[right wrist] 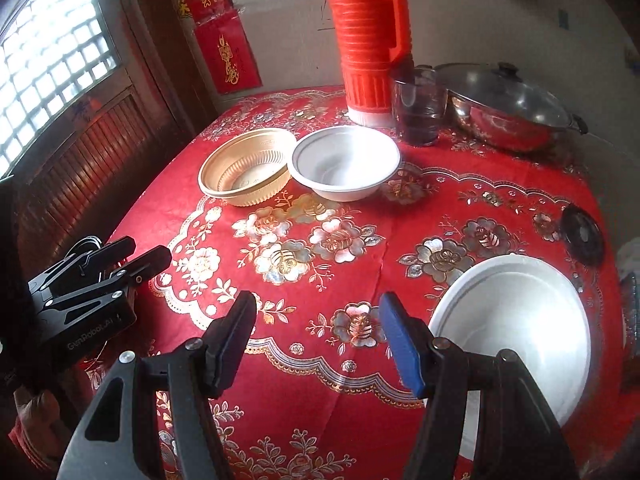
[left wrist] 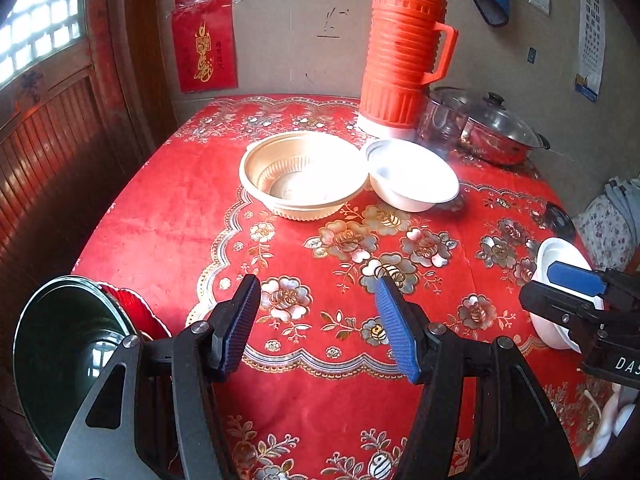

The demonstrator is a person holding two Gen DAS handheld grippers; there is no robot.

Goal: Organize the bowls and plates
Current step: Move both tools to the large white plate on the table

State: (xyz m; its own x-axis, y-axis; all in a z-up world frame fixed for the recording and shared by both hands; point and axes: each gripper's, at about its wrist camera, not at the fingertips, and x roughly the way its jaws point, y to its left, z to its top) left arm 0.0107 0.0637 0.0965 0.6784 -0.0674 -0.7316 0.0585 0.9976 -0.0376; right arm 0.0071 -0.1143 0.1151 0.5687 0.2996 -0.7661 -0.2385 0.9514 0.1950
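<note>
At the near left edge of the desk (left wrist: 168, 216) lies a dark glass plate (left wrist: 68, 344), round and shiny, with something red and ridged tucked behind it. The desk wears a red cloth with shiny gold and silver flowers.

The left gripper (left wrist: 318, 292) hangs over the cloth. Its jaws are released, with a wide gap and nothing between them. One jaw pad is blue and bumpy.

Farther back sits a tan bowl (left wrist: 302, 174) made of thin plastic, with ribbed sides. Just to its right is a white bowl (left wrist: 412, 176), smooth and round. Their rims touch or nearly touch; I cannot tell which.

Behind them stands a tall orange flask (left wrist: 404, 48) with rings around it and a handle. Next to it are a clear glass cup (right wrist: 418, 106) and a shiny metal pot (right wrist: 508, 114) with a glass lid.

The right gripper (right wrist: 316, 308) is also let go, holding nothing. Near right of it rests a big white bowl (right wrist: 520, 324), smooth inside. A small dark round lid (right wrist: 582, 234) lies beyond it.
</note>
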